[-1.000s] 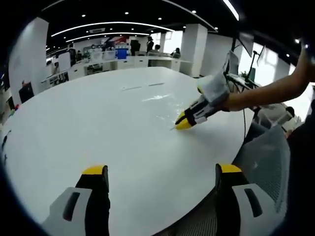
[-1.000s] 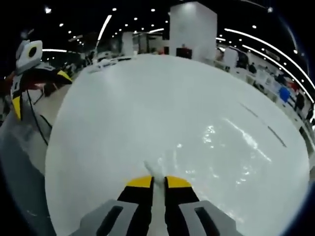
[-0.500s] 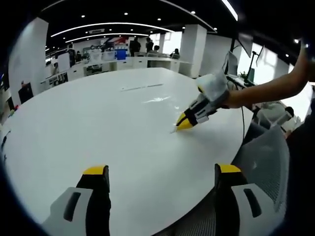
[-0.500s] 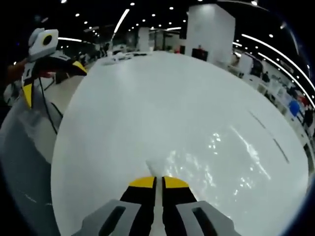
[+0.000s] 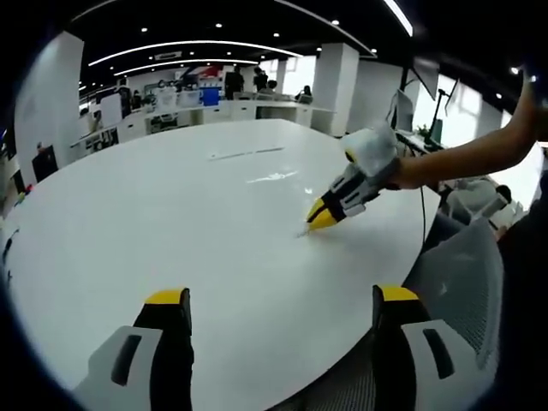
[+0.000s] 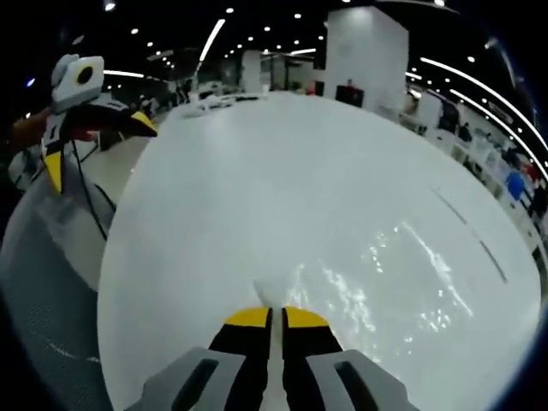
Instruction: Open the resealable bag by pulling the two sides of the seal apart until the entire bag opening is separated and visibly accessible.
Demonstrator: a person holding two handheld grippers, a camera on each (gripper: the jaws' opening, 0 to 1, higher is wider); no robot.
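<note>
Pinching a clear bag (image 6: 360, 282) edge, the right gripper (image 6: 274, 318) has jaws pressed together — tips low on the white surface (image 5: 171, 197). Left gripper (image 5: 282, 297) — jaws spread wide, holding nothing.

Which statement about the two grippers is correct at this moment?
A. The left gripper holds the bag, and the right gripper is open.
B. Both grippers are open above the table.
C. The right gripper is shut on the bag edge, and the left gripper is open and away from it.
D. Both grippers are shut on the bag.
C: the right gripper has its jaws pinched on the clear bag on the table, while the left gripper has its jaws wide apart, with nothing between them.
</note>
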